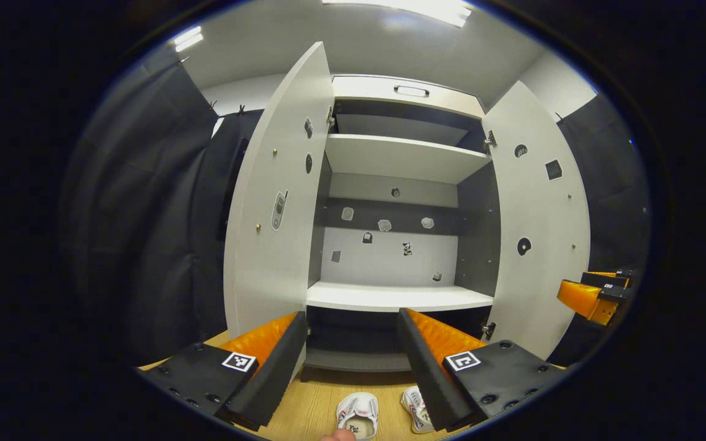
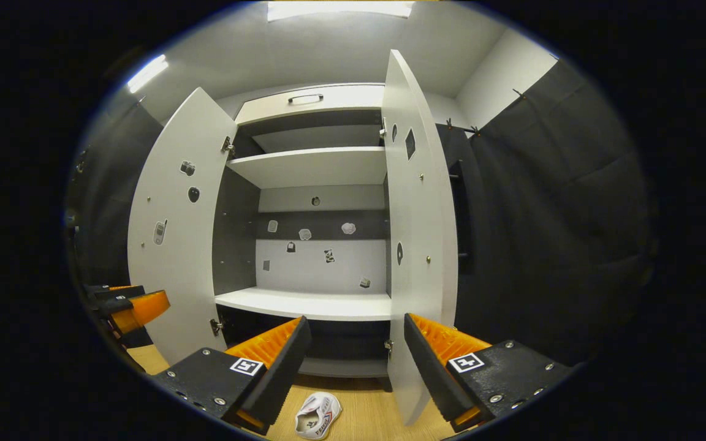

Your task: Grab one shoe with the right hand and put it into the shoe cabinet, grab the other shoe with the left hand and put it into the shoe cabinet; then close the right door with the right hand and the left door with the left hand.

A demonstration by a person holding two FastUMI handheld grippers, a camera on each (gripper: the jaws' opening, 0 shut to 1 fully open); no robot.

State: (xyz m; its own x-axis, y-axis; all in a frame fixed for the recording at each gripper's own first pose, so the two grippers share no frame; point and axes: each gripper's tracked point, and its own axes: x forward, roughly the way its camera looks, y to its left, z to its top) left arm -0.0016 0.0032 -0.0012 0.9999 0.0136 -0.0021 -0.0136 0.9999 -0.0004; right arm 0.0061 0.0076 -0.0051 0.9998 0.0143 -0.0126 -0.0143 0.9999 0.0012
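White shoes: two (image 1: 358, 414) (image 1: 415, 408) on the wooden floor (image 1: 310, 407), at 6 o'clock below the cabinet (image 1: 399, 184)
Cabinet doors: left (image 1: 276, 196) and right (image 1: 540, 214) both open
Left gripper (image 1: 353, 349): fingers apart, empty
Right gripper (image 2: 353, 352): fingers apart, empty

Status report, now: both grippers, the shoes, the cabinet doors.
Left hand-held gripper open, empty. Right hand-held gripper open, empty. Both shoes on the floor before the shoe cabinet. Both doors open; nothing blocking.
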